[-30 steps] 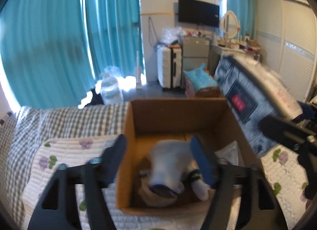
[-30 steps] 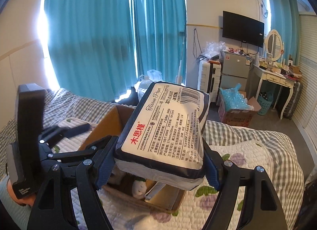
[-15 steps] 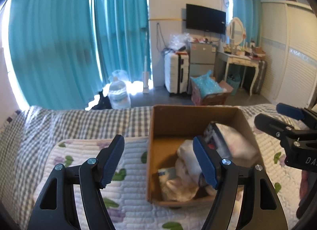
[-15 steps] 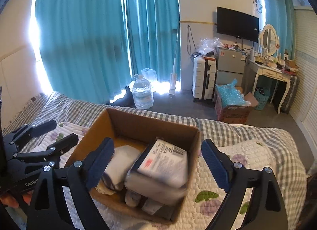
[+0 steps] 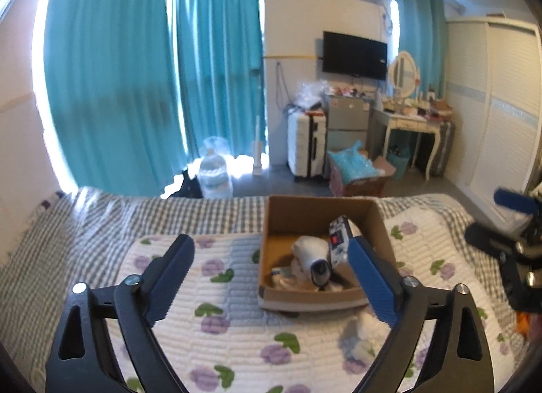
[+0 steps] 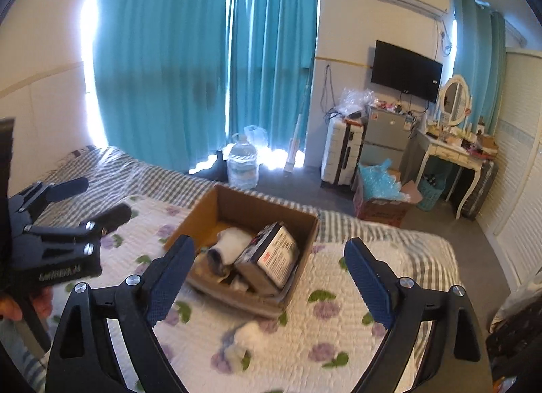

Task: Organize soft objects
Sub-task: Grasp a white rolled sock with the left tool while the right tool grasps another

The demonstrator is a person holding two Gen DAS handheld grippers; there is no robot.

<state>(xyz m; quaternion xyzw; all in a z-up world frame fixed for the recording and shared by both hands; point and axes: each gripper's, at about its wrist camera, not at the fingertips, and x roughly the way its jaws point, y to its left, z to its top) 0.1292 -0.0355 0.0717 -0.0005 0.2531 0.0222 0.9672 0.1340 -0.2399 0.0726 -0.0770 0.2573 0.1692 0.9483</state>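
Observation:
A brown cardboard box (image 5: 318, 212) (image 6: 261, 203) stands on the flowered quilt. A dark tissue pack (image 6: 272, 256) (image 5: 338, 242) lies tilted inside it beside rolled white cloth (image 5: 310, 252) (image 6: 230, 240). A small white soft item (image 6: 249, 332) (image 5: 364, 323) lies on the quilt in front of the box. My left gripper (image 5: 271, 279) is open and empty, held back from the box. My right gripper (image 6: 269, 283) is open and empty, above the quilt in front of the box. Each gripper shows in the other's view, the left (image 6: 57, 223) and the right (image 5: 508, 240).
The quilt (image 5: 237, 325) covers a bed with a checked sheet (image 5: 101, 217). Beyond the bed stand teal curtains (image 5: 135, 71), a water jug (image 5: 215, 173), a white suitcase (image 5: 306, 146), a second box with blue plastic (image 5: 359, 173) and a dressing table (image 5: 411, 129).
My right gripper has let go of the tissue pack, which now lies in the box. Both grippers have drawn back and up from the box.

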